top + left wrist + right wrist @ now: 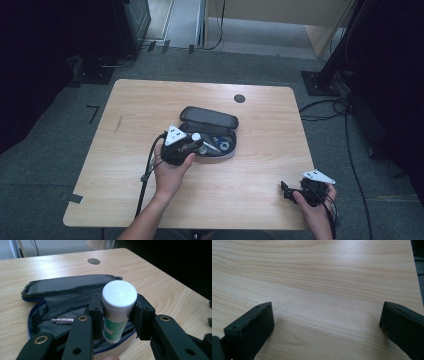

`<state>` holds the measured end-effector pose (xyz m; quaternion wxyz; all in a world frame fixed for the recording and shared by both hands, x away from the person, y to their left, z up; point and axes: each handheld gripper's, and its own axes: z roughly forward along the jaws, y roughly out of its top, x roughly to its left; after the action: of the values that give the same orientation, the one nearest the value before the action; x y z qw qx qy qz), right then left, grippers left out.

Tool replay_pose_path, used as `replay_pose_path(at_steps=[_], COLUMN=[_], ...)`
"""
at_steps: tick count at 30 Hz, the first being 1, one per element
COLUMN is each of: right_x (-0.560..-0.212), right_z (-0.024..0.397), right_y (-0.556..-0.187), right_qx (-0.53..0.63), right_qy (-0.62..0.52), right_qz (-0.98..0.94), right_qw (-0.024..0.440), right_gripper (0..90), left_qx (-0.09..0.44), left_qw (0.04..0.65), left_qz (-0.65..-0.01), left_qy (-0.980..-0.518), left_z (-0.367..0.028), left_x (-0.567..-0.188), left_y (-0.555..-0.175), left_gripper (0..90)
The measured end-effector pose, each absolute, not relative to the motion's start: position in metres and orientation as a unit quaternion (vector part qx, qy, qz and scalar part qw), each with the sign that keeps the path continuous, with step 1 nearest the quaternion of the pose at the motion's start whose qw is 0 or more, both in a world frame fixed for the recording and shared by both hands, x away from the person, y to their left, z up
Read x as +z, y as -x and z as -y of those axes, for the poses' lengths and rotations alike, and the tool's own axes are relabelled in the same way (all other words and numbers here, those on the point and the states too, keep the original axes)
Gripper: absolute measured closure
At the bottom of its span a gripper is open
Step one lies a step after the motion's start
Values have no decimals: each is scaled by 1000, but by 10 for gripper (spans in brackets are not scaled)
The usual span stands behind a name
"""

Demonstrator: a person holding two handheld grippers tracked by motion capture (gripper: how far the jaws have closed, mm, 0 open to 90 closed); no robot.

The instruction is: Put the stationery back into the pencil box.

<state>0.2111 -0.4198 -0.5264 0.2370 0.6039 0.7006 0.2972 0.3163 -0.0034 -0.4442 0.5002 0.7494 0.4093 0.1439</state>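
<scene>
Green-and-white label, unreadable, on tube (117,307)

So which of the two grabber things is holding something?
The left hand-held gripper: its jaws pinch a white-capped tube above the open pencil case. The right hand-held gripper stands open over bare table.

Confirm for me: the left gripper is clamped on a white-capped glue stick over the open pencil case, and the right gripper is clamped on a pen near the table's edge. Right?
Not quite. The right gripper holds nothing: the right gripper view shows its jaws wide apart over bare table. The rest stands: the left gripper is clamped on the white-capped glue stick over the open pencil case.
</scene>
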Motion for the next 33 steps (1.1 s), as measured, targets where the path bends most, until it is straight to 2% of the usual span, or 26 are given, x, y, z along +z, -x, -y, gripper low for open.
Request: replay_pose_path(at_steps=[14,18,33], right_x=[-526,-526,-526], right_z=[419,419,419], right_y=[-211,-211,-211], right_qx=[299,298,298], right_qy=[-601,-601,-602], right_qz=[-703,-703,-703], right_qw=[234,234,234], right_gripper=[0,0,0], left_qx=[138,145,147], left_qw=[481,462,462], left_qz=[-433,-443,-464], left_qy=[-750,-754,-741], left_z=[6,2,-17], left_x=[-468,-471,-477], left_y=[-334,-336,-345], left_gripper=[647,577,538])
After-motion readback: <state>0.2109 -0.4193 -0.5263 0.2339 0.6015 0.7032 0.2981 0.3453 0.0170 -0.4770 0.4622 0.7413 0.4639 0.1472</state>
